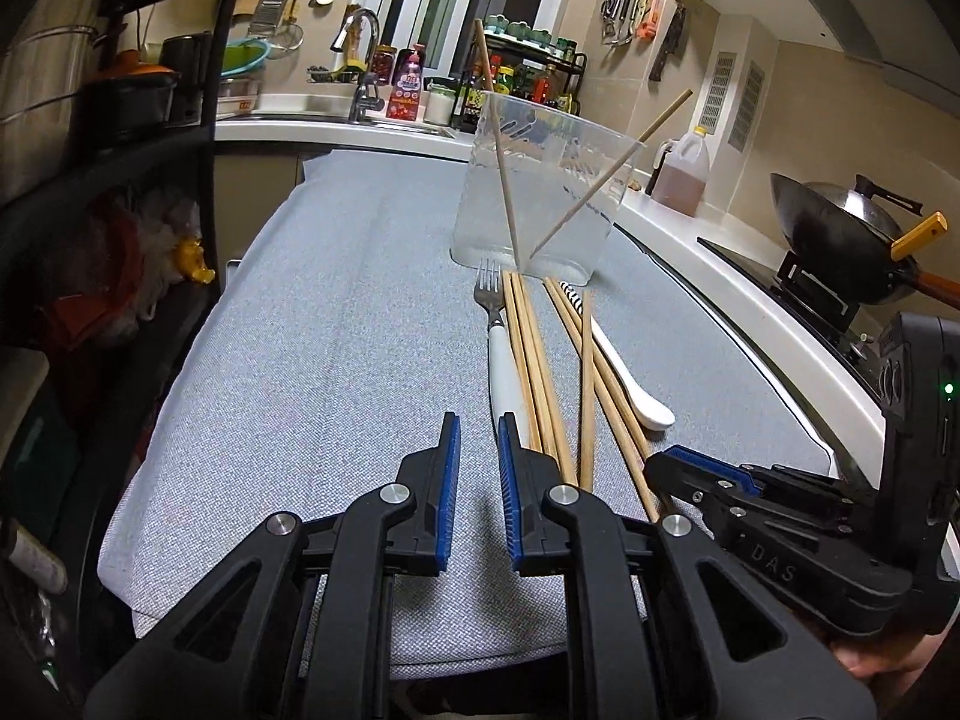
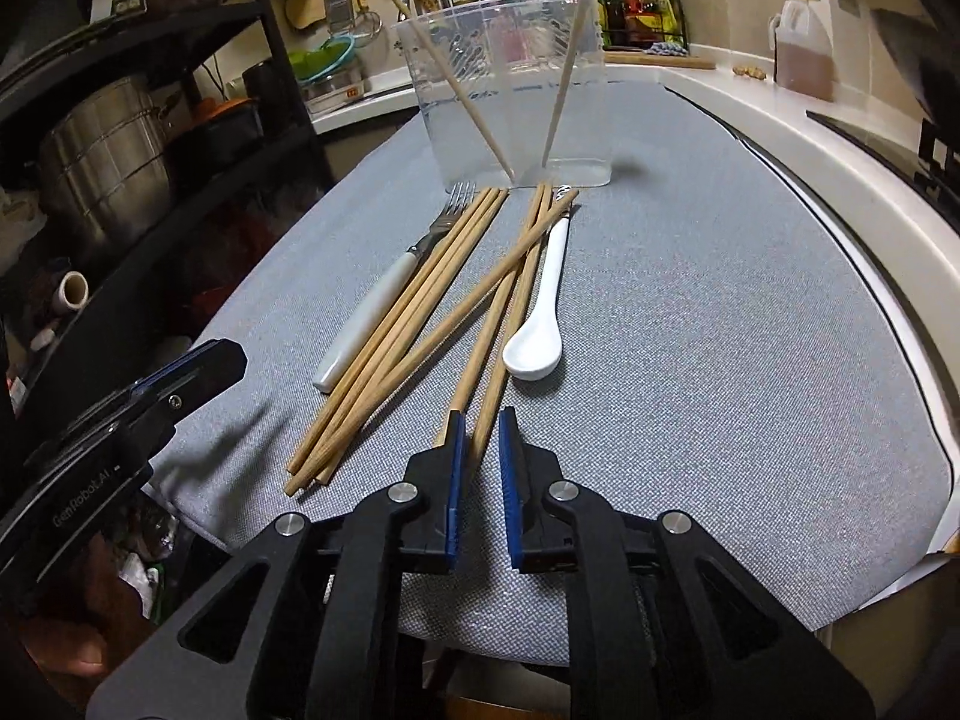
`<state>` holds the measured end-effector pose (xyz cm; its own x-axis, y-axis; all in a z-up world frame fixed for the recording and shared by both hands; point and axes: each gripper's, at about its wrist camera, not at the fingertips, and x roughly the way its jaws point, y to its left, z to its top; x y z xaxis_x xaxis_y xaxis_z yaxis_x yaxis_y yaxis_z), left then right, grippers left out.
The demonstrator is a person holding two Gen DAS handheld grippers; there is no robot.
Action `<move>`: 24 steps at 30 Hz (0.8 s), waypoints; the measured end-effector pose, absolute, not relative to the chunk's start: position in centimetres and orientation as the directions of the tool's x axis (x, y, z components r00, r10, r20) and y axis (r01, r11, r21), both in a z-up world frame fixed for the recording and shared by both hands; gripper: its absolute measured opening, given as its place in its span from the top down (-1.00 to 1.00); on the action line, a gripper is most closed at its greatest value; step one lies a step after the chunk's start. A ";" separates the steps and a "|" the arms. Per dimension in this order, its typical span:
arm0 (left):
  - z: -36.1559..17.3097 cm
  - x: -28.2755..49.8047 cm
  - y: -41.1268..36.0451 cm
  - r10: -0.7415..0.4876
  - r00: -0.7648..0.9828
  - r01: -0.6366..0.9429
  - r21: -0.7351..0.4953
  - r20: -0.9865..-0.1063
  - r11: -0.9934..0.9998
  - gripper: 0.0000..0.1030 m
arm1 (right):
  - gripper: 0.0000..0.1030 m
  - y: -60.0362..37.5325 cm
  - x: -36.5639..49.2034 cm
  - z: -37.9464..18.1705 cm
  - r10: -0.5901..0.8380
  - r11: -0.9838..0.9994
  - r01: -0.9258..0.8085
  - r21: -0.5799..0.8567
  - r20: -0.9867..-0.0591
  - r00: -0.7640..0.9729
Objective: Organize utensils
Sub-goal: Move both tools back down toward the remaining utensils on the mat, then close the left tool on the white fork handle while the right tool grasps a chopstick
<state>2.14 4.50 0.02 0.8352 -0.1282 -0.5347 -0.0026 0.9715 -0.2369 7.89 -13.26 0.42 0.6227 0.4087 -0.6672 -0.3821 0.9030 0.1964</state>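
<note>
A clear plastic container [image 1: 540,192] [image 2: 510,90] stands on the grey mat [image 1: 300,360] with two chopsticks leaning inside it. In front of it lie a white-handled fork [image 1: 501,360] [image 2: 372,312], several loose wooden chopsticks [image 1: 531,348] [image 2: 408,330] and a white spoon [image 1: 624,378] [image 2: 540,330]. My left gripper [image 1: 479,420] hovers low just left of the fork handle, narrowly open with nothing between its fingers. My right gripper [image 2: 482,417] is narrowly open over the near ends of two chopsticks; one end lies in the gap, and the pads do not press it.
A white counter curves along the right, with an oil jug [image 1: 681,174] and a wok [image 1: 840,240] on a stove. A black shelf with pots [image 2: 108,168] stands at the left. Sink and faucet [image 1: 360,60] are behind. The mat's near edge drops off.
</note>
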 end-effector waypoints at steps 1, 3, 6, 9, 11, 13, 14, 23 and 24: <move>0.0 2.2 4.4 -0.130 0.833 0.000 -0.236 -0.537 0.972 0.75 | 0.76 -13.2 7.8 0.4 0.401 0.905 -0.384 0.184 -0.669 0.625; 0.0 2.5 4.2 -0.132 0.828 0.000 -0.236 -0.545 0.972 0.74 | 0.77 -12.9 7.6 0.5 0.382 0.909 -0.388 0.151 -0.676 0.630; -0.1 3.4 4.1 -0.142 0.813 -0.008 -0.255 -0.565 0.967 0.74 | 0.87 -13.2 7.6 0.6 0.360 0.917 -0.376 0.135 -0.686 0.632; -0.3 4.5 4.0 -0.154 0.796 -0.012 -0.269 -0.585 0.963 0.73 | 0.90 -14.2 7.5 0.6 0.349 0.925 -0.352 0.145 -0.691 0.633; -0.4 5.3 3.7 -0.151 0.790 -0.016 -0.266 -0.594 0.964 0.73 | 0.90 -15.0 7.4 0.6 0.344 0.928 -0.341 0.148 -0.692 0.635; -0.7 6.0 3.2 -0.143 0.776 -0.022 -0.253 -0.614 0.967 0.73 | 0.90 -15.6 7.3 0.6 0.341 0.931 -0.332 0.153 -0.690 0.638; -0.9 6.4 3.0 -0.145 0.767 -0.023 -0.252 -0.626 0.967 0.72 | 0.90 -15.8 7.3 0.6 0.343 0.931 -0.330 0.158 -0.690 0.637; -1.6 7.3 2.4 -0.130 0.750 -0.028 -0.228 -0.649 0.973 0.64 | 0.86 -16.3 7.0 0.2 0.355 0.925 -0.345 0.158 -0.683 0.639; -1.6 7.3 2.5 -0.133 0.749 -0.027 -0.231 -0.649 0.973 0.65 | 0.86 -16.3 7.0 0.2 0.354 0.925 -0.347 0.156 -0.682 0.640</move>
<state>7.31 2.55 -1.60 0.7492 -0.1330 -0.6488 -0.0273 0.9726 -0.2308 7.04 -16.29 0.19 0.6397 0.3545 -0.6820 -0.3465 0.9250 0.1557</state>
